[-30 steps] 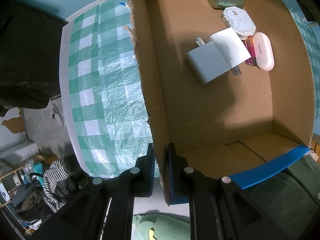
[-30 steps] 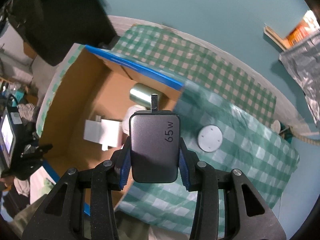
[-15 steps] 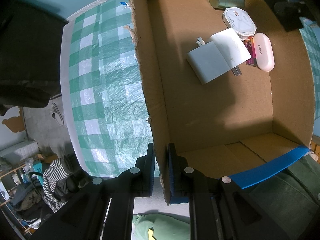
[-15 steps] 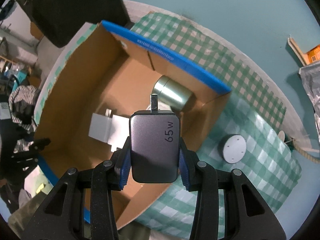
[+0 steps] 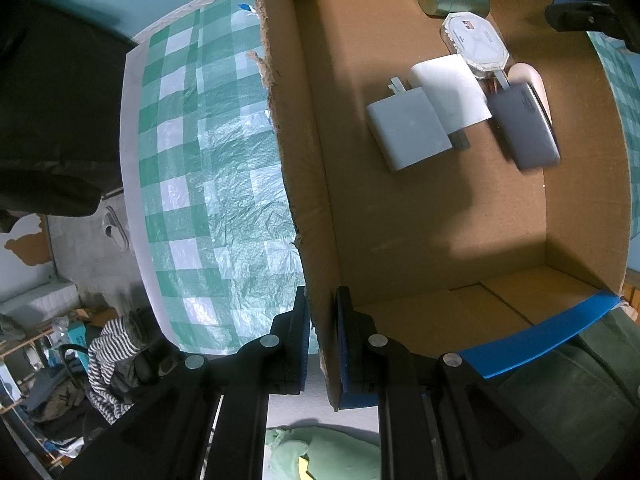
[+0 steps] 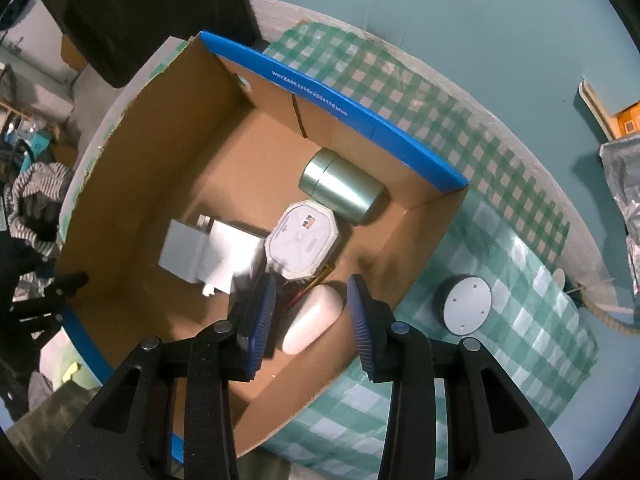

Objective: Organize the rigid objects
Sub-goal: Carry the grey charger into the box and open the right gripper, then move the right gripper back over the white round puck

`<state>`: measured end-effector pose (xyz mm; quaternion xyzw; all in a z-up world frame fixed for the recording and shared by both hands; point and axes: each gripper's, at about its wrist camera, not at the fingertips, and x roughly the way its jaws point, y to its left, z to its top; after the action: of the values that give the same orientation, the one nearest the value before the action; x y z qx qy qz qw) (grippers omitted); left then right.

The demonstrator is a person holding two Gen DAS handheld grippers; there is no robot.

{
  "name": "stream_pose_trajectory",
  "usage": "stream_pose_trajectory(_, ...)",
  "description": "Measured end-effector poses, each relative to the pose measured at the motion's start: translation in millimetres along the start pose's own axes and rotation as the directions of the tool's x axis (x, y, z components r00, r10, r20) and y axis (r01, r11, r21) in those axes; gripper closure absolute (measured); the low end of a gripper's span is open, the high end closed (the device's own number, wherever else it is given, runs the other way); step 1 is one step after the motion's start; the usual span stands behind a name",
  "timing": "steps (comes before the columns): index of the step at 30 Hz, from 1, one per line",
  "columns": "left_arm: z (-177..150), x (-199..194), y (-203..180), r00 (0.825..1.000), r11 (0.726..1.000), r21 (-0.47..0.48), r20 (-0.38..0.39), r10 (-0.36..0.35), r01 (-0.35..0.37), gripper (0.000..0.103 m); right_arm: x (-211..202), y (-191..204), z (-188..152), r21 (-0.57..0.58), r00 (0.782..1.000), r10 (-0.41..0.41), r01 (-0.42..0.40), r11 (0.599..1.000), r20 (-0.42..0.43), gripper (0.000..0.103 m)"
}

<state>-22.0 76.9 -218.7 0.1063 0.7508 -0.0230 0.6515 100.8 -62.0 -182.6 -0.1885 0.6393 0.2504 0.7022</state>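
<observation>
My left gripper (image 5: pixel 322 320) is shut on the side wall of the cardboard box (image 5: pixel 308 184). The dark grey 65W charger (image 5: pixel 524 128) now lies in the box, blurred, next to the pale pink case (image 5: pixel 532 80). My right gripper (image 6: pixel 310 312) is open and empty above the box (image 6: pixel 132 168), over the pink case (image 6: pixel 312 322). Also in the box are a light grey charger (image 5: pixel 408 132), a white block (image 5: pixel 452 88), an octagonal white box (image 6: pixel 302 242) and a green metal tin (image 6: pixel 342 192).
A round white disc (image 6: pixel 466 304) lies on the green checked tablecloth (image 6: pixel 512 320) outside the box, to the right. The table edge (image 5: pixel 130 184) is left of the box. A blue strip (image 6: pixel 332 108) runs along the box's far rim.
My right gripper moved over the box, opened and let go of the 65W charger, which dropped into the box beside the pink case. My left gripper kept its hold on the wall.
</observation>
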Motion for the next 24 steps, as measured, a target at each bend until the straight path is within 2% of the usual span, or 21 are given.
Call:
stream_pose_trajectory(4, 0, -1, -1, 1.0, 1.0, 0.002, 0.001, 0.005, -0.005, 0.09, -5, 3, -3, -0.005, 1.0, 0.005, -0.005, 1.0, 0.009, 0.065)
stream_pose_trajectory(8, 0, -1, -2, 1.0, 1.0, 0.003, 0.0, 0.008, -0.008, 0.09, -9, 4, -5, -0.008, 1.0, 0.001, 0.0, 1.0, 0.021, 0.053)
stream_pose_trajectory(15, -1, -1, -3, 1.0, 1.0, 0.007, 0.0, 0.013, -0.013, 0.09, -20, -1, -6, 0.013, 0.999, -0.001, 0.0, 1.0, 0.044, 0.051)
stream_pose_trajectory(18, -1, 0, -3, 1.0, 1.0, 0.007, 0.001, 0.012, -0.012, 0.09, -25, -4, -8, 0.019, 0.999, -0.004, 0.003, 1.0, 0.052, 0.044)
stream_pose_trajectory(24, -1, 0, -4, 1.0, 1.0, 0.008, 0.001, 0.014, -0.014, 0.09, -37, -10, -11, 0.033, 0.997, -0.013, 0.011, 0.999, 0.075, 0.038)
